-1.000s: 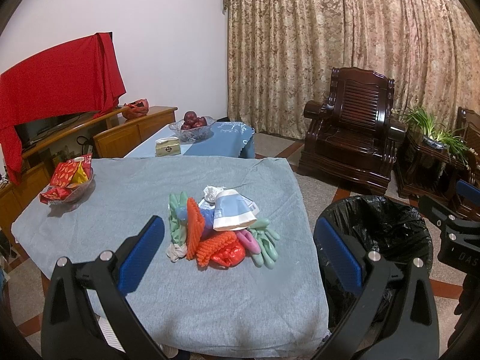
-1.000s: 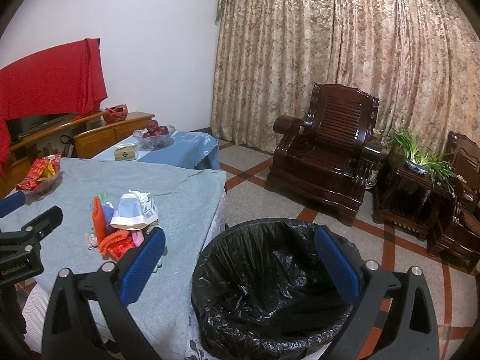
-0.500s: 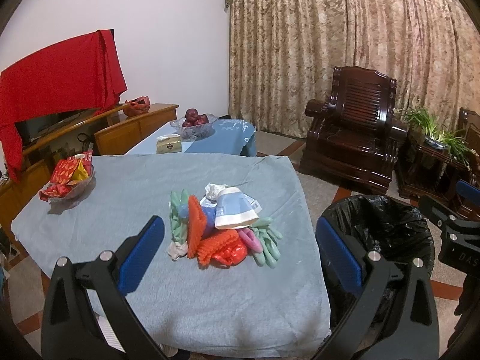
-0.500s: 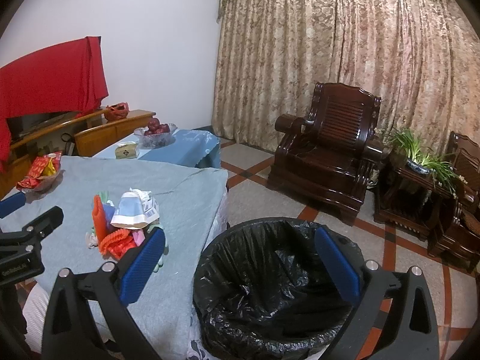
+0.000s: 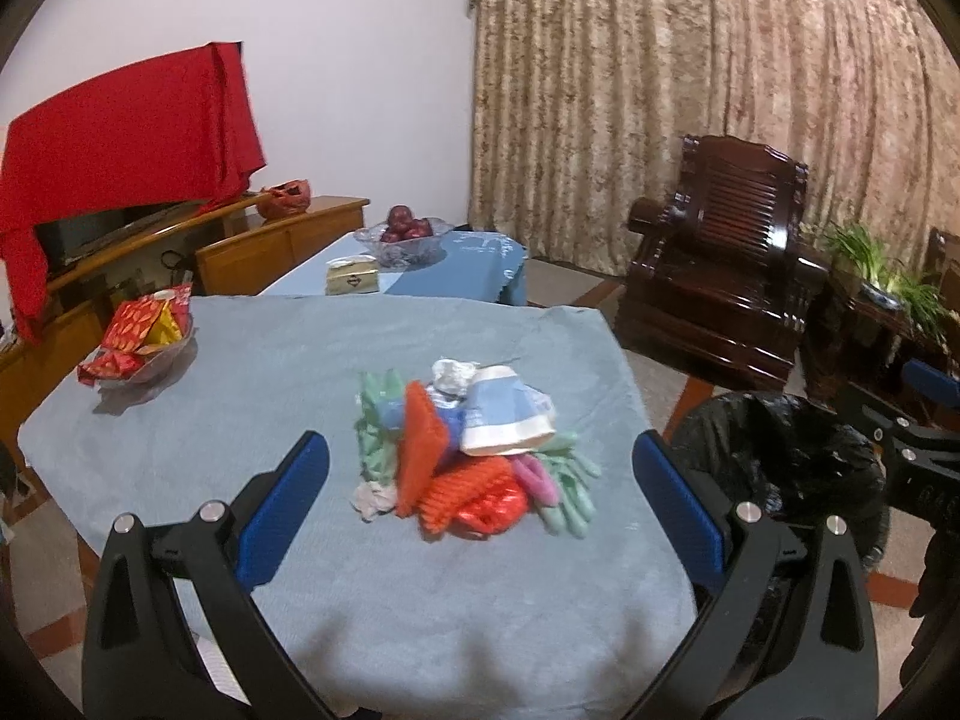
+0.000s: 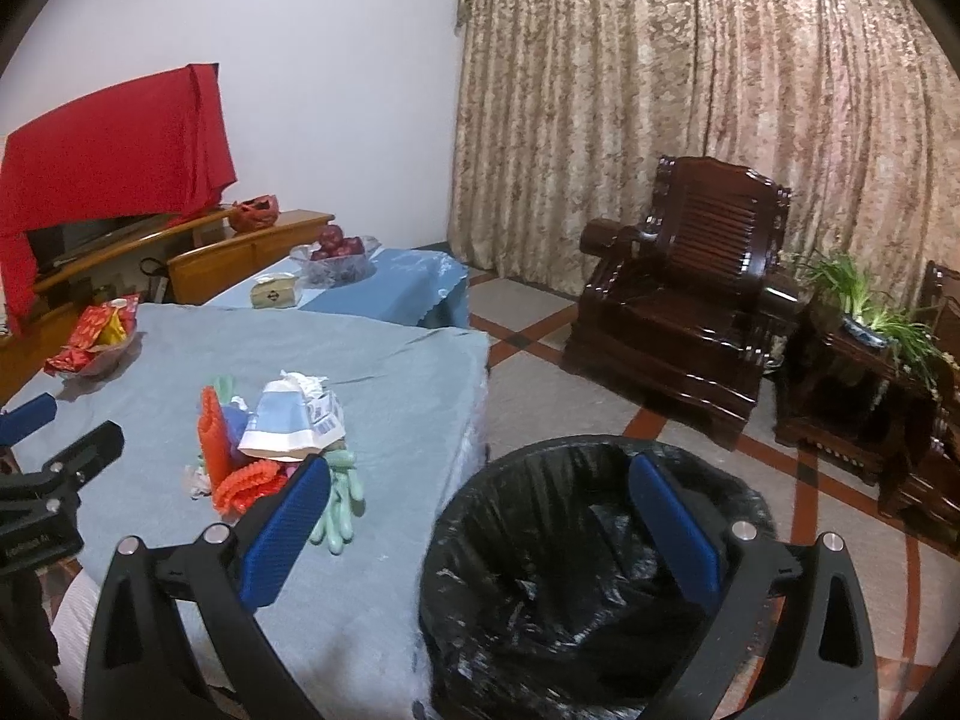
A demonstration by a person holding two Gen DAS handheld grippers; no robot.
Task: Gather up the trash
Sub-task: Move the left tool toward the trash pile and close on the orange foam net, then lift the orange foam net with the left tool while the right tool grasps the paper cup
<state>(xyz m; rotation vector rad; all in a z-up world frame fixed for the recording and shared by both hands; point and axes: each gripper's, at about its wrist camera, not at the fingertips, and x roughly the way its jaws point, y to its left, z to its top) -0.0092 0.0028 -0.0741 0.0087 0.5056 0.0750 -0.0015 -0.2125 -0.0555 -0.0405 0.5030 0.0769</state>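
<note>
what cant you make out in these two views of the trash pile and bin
- Trash pile, both views: lower items covered by the blue-and-white wrapper.
- Bin, left wrist view: far side cut off by the right hand-held gripper.
- Wrapper label print, right wrist view: too small to read.

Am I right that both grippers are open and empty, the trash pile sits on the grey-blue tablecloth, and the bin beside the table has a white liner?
Not quite: the liner is black, not white, as the right wrist view shows in the bin. The rest holds: the left gripper and right gripper are open and empty, and the trash pile sits on the grey-blue tablecloth.
</note>
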